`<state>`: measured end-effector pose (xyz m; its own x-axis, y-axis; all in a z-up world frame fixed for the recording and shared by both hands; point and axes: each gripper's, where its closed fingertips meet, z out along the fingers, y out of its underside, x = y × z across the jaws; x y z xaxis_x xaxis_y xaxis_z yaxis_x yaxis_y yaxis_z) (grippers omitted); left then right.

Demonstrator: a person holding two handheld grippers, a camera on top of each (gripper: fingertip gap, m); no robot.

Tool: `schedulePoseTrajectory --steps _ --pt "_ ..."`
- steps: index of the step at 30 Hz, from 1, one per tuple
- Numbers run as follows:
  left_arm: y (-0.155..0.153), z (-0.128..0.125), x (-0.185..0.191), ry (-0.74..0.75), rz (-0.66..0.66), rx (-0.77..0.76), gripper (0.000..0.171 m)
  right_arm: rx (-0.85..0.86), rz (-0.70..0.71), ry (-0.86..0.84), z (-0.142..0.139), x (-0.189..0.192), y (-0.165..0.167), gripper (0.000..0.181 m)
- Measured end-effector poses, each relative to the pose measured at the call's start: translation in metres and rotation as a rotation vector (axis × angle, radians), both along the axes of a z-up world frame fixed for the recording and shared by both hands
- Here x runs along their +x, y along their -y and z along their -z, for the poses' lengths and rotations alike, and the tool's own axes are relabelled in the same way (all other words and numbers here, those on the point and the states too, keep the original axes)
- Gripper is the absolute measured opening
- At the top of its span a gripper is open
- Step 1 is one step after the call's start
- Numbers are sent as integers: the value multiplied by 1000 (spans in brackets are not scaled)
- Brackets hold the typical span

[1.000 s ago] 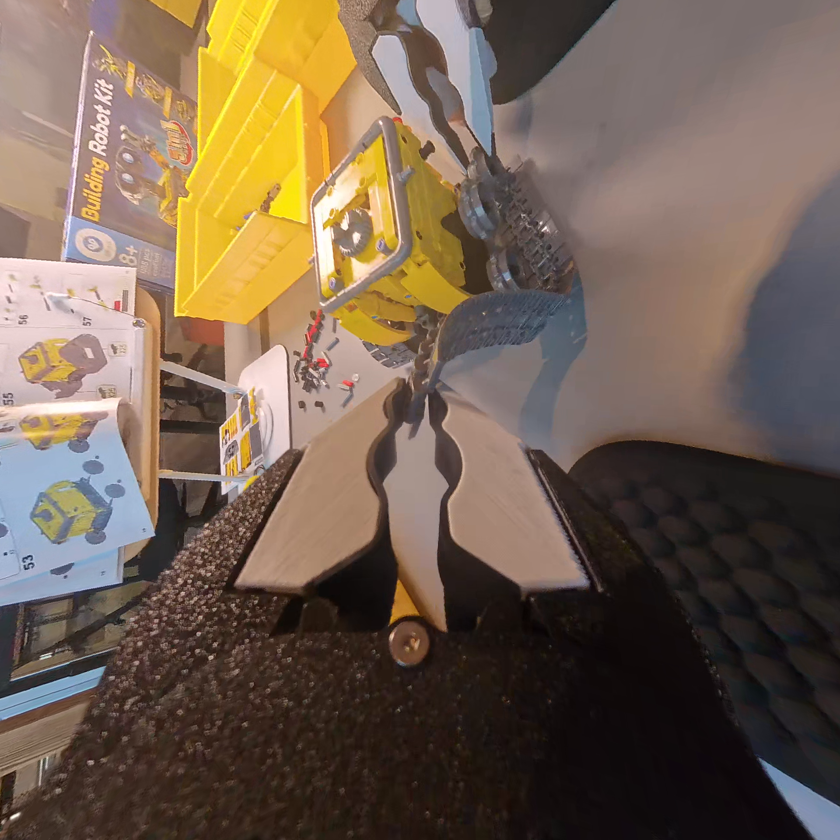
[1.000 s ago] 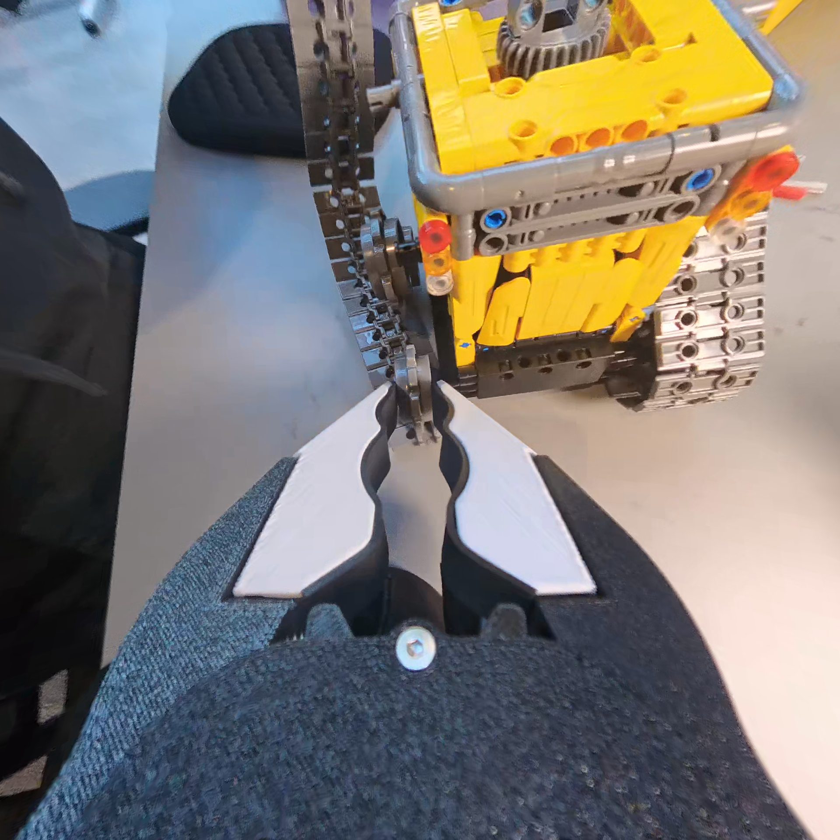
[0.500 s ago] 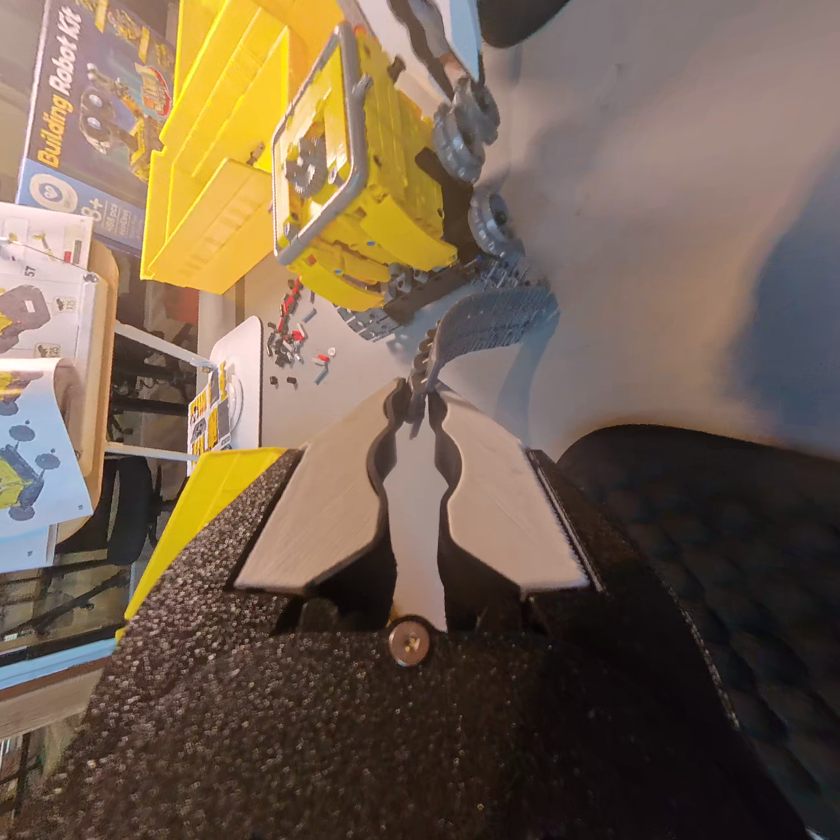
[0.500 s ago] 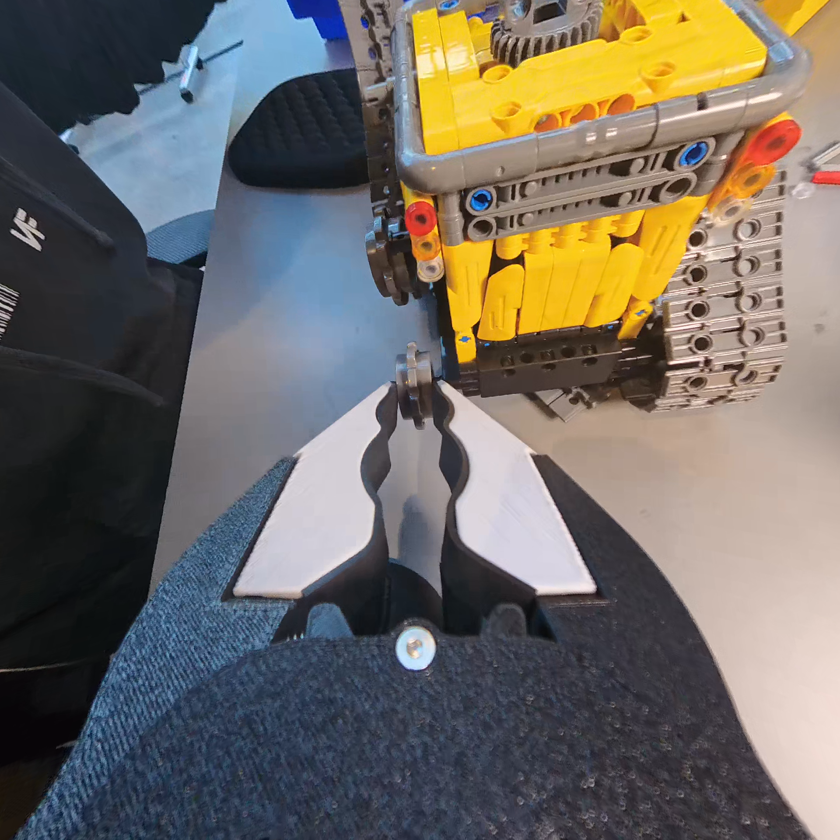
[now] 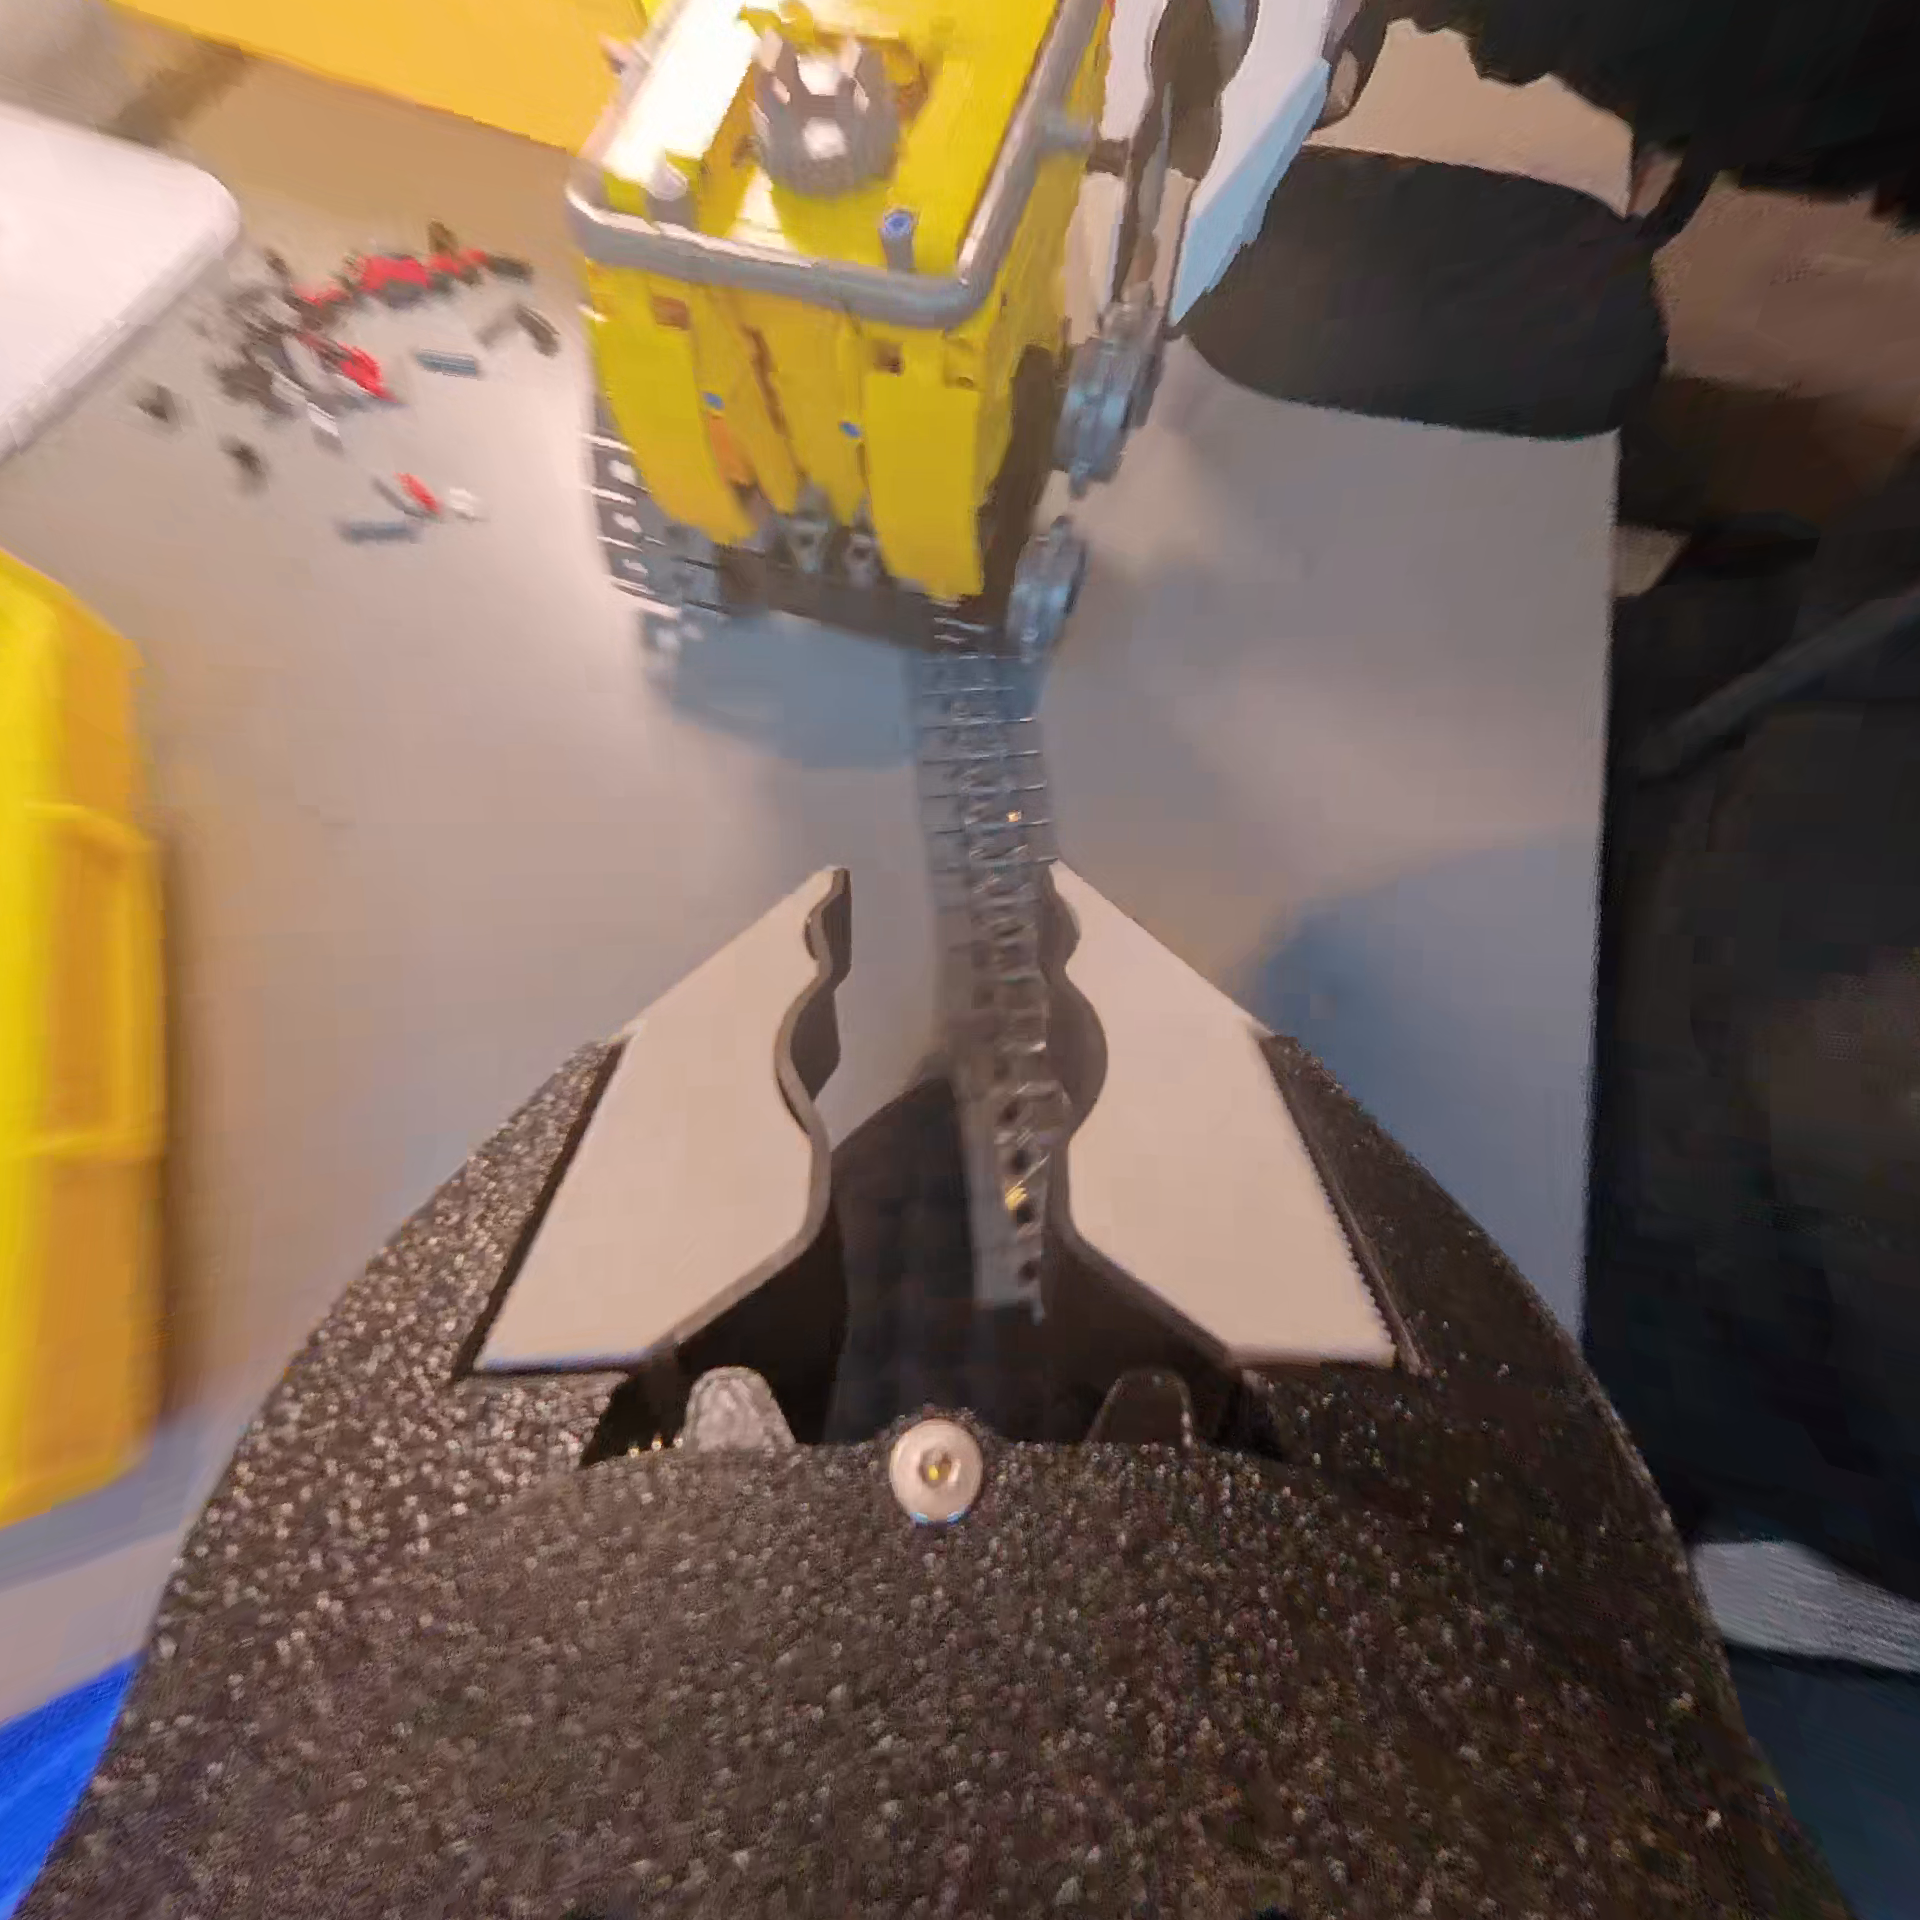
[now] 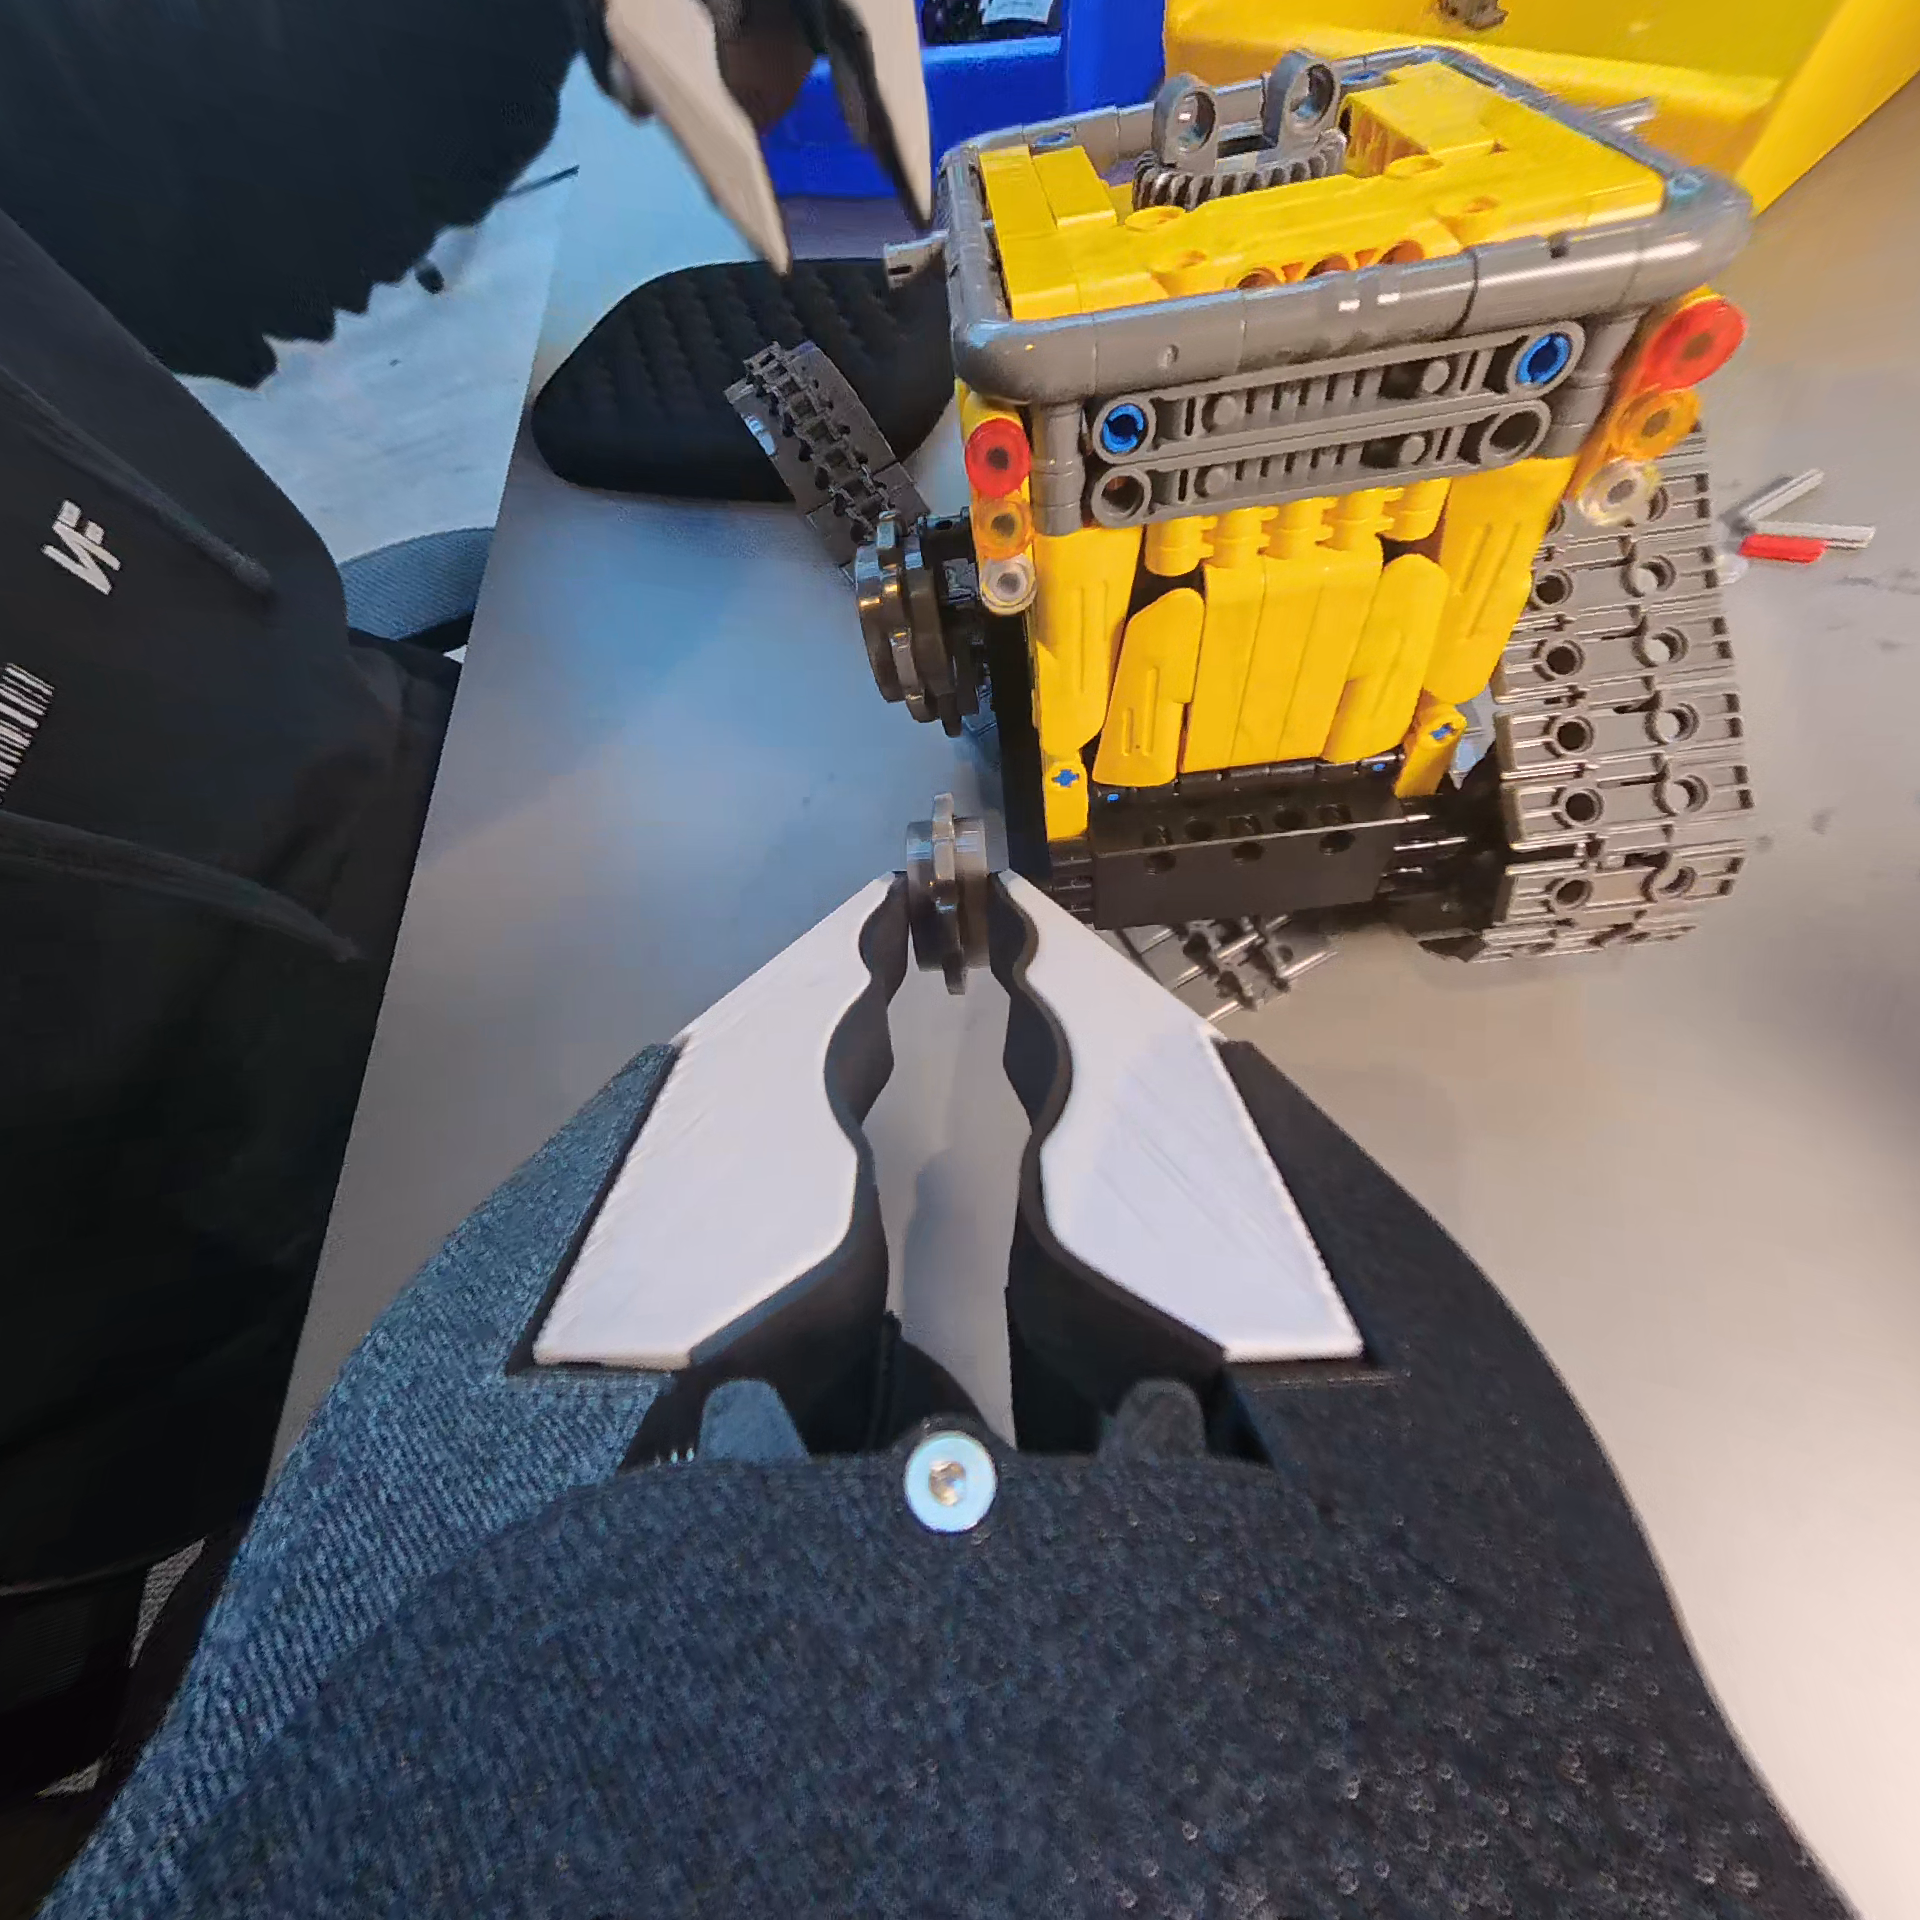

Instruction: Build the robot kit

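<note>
A yellow brick-built robot model with a grey top frame stands on the grey table. My right gripper is shut on a small dark grey sprocket wheel, held just in front of the model's lower left corner and apart from it. A loose grey track chain trails off the model's left side. In the left wrist view, the track runs from the model in between my fingers. My left gripper is open, and the track rests against the right finger.
A fitted track is on the model's other side. A black cushion lies behind the loose track. Small loose parts, a white tray and yellow bins sit to the left. A person's dark clothing borders the table edge.
My left gripper has swung round and opened, so the track now lies loose between its fingers. My right gripper has drawn the sprocket wheel back from the model, still shut on it.
</note>
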<state>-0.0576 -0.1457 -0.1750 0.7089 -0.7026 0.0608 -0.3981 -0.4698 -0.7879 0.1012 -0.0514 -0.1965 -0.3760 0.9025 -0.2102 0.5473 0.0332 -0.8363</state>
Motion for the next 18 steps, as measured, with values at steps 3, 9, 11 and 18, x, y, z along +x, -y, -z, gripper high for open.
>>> schedulePoseTrajectory --steps 3,9,11,18 --pt "-10 44 38 -54 -2 -134 52 -9 0 -12 0 -4 0 15" --pt "-30 70 51 -234 95 -156 31 -9 -1 -9 -4 -5 -6 15" --pt "-27 70 56 -303 210 -142 30 -11 -12 -14 -6 -5 -8 15" --pt "-37 69 70 -360 415 -127 18 -6 -34 18 1 1 -2 15"
